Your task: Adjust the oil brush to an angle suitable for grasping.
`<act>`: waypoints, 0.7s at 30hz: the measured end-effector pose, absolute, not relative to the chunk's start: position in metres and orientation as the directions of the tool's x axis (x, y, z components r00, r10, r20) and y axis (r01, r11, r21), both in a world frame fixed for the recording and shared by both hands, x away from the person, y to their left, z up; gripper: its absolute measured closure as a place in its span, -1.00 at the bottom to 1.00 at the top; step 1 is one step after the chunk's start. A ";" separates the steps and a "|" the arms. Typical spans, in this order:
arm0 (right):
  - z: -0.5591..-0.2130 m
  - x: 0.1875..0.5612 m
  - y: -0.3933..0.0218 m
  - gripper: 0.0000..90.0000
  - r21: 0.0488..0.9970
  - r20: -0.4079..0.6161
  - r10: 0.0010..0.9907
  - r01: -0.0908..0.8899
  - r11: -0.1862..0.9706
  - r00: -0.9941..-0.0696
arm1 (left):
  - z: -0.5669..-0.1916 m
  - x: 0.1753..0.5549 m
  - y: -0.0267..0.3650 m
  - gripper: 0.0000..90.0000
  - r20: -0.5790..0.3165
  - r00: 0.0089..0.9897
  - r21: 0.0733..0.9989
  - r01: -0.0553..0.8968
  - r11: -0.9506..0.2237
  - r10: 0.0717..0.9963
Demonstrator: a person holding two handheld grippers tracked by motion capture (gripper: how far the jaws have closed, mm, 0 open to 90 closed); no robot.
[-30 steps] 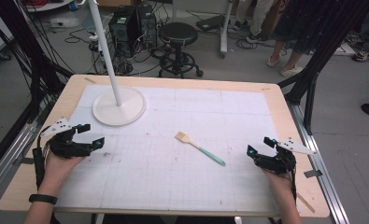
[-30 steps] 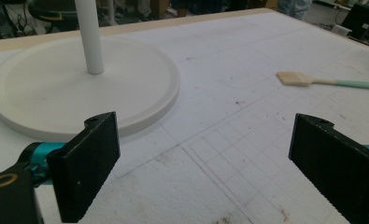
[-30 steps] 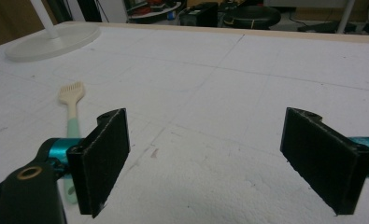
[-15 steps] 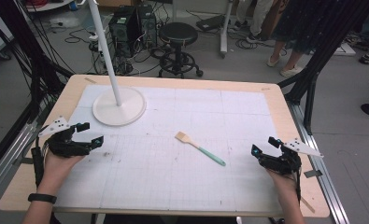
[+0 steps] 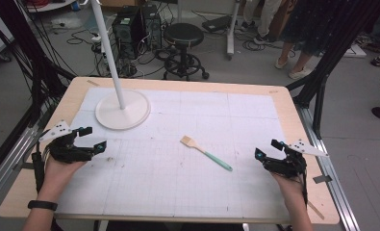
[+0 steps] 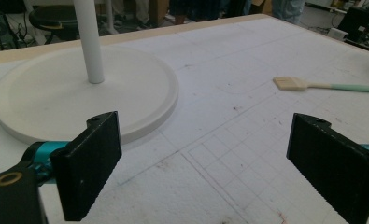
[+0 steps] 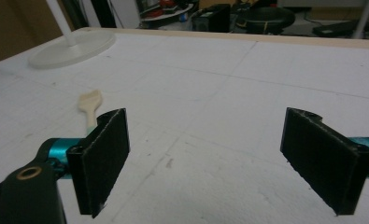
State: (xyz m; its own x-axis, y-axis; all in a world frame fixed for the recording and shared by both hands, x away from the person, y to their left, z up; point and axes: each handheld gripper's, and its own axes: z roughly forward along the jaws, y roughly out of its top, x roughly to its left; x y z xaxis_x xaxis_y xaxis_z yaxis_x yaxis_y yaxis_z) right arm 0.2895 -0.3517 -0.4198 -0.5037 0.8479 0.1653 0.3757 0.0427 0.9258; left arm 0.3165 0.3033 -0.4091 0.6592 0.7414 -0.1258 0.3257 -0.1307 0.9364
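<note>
Brush [image 5: 205,152], tan bristles, mint handle: lying between both grippers, untouched; any lettering too small to read. Left gripper [image 5: 93,138], right gripper [image 5: 266,148]: jaws spread, empty, slightly shifted since earlier. Lamp base [image 5: 122,109]: ahead of left gripper.

Fixed overhead, looking forward and down on the whole table [image 5: 284,108]. Two more riding low and close over the mat, each peering out between its own jaws (spread wide). Shared by all three: the white lamp base [image 5: 122,109] [image 6: 79,100] [image 7: 72,49] far left and the brush [image 5: 206,153] [image 6: 322,85] [image 7: 89,106] mid-table.
</note>
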 end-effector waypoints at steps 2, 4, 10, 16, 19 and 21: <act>-0.417 0.292 -0.346 -0.67 0.922 0.164 0.840 0.383 0.056 -0.517 | -0.409 0.316 0.303 -0.76 -0.126 0.661 0.937 0.324 -0.130 0.740; -0.416 0.297 -0.334 -0.67 0.920 0.147 0.827 0.383 0.087 -0.542 | -0.409 0.316 0.303 -0.76 -0.125 0.665 0.936 0.325 -0.134 0.736; -0.416 0.308 -0.312 -0.66 0.911 0.126 0.803 0.389 0.139 -0.583 | -0.409 0.317 0.302 -0.76 -0.128 0.667 0.935 0.328 -0.135 0.734; -0.417 0.319 -0.295 -0.59 0.903 0.119 0.777 0.392 0.174 -0.618 | -0.409 0.317 0.302 -0.76 -0.132 0.672 0.935 0.328 -0.134 0.729; -0.420 0.328 -0.281 -0.47 0.892 0.125 0.745 0.403 0.205 -0.655 | -0.409 0.317 0.302 -0.75 -0.132 0.676 0.937 0.325 -0.132 0.725; -0.422 0.331 -0.274 -0.41 0.887 0.124 0.731 0.405 0.221 -0.671 | -0.409 0.317 0.302 -0.74 -0.130 0.678 0.937 0.321 -0.134 0.723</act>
